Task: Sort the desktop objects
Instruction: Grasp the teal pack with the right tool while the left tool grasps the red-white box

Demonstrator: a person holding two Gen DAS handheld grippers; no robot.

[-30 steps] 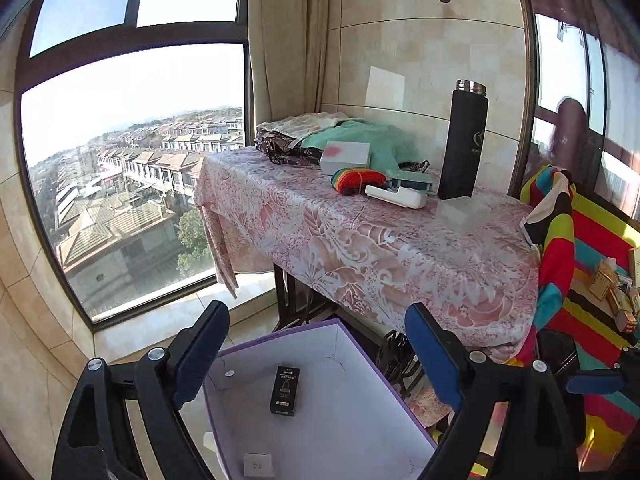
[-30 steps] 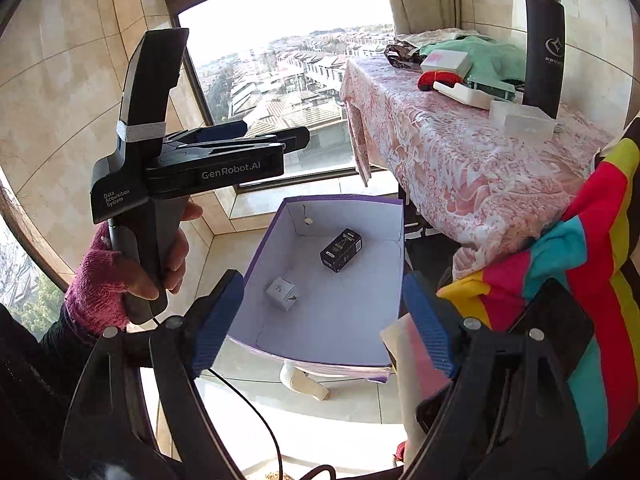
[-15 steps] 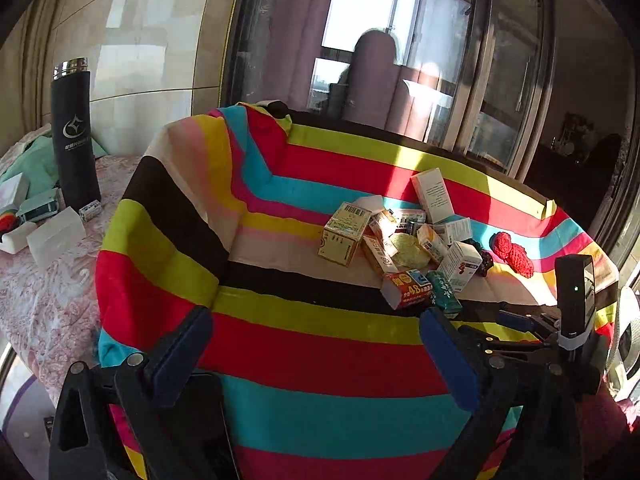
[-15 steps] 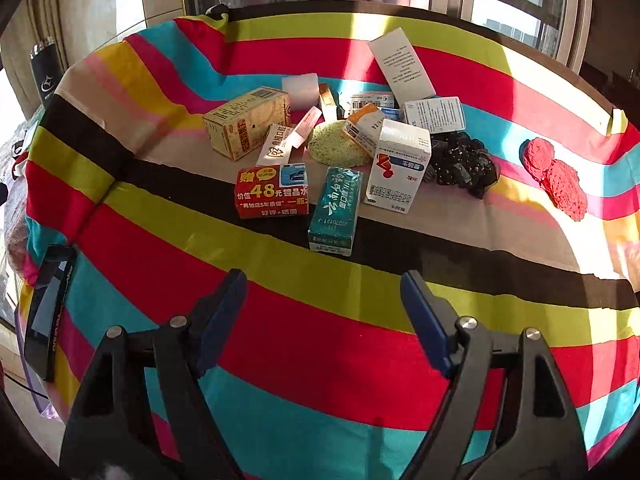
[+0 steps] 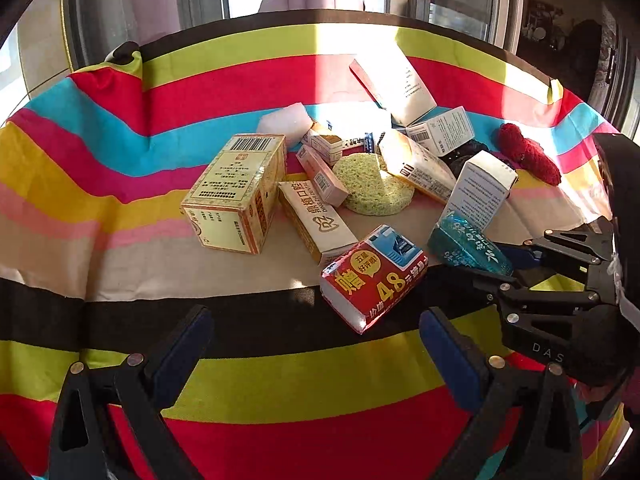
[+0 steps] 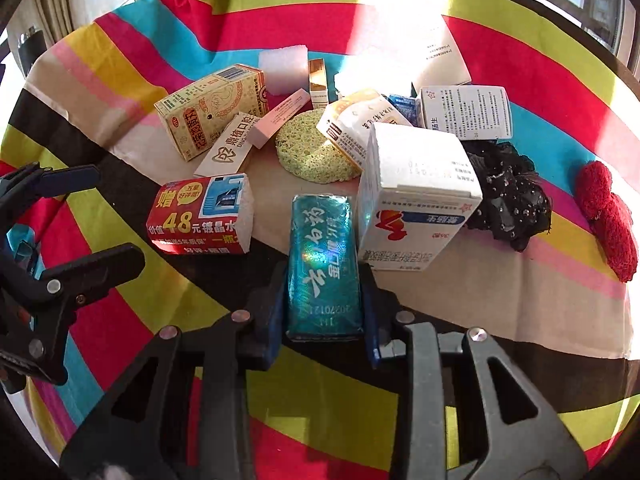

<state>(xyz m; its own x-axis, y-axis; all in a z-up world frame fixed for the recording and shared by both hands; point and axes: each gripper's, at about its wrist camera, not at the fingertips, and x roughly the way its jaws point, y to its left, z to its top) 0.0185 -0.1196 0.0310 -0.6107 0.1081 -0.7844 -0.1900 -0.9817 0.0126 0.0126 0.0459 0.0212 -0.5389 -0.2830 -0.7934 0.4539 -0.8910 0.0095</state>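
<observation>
We see the right gripper (image 6: 323, 316), whose jaws have just been closing, clamped on a teal box (image 6: 323, 264) with a shiny, rainbow-glinting wrapper; the blue pads press its two long sides near its close end. White Chinese characters run along its top, and a printed row of digits crosses the near end, too soft for us to read surely. Its long axis runs straight away from the right wrist camera, along the fingers, and its far end points at the heap of cartons. It lies on a striped cloth (image 6: 500, 364) of red, yellow-green, cyan, pink, black and cream, at the near edge of the heap.

Just to its left lies a red box (image 6: 202, 216) with a large yellow "48" and Chinese lettering, its long axis across the view. Just to its right stands a white carton (image 6: 416, 196) with a red mark and a blue band, its print upside down to us. Behind are a yellow carton (image 6: 212, 110), a slim white box (image 6: 228, 148) marked "DING ZHI DENTAL", and a round green sponge (image 6: 314, 152).

The left gripper (image 5: 316, 356) hangs spread wide and empty over the cloth, in front of the red box (image 5: 374, 274). From that side the teal box (image 5: 468, 244) shows slanting toward the right gripper.
</observation>
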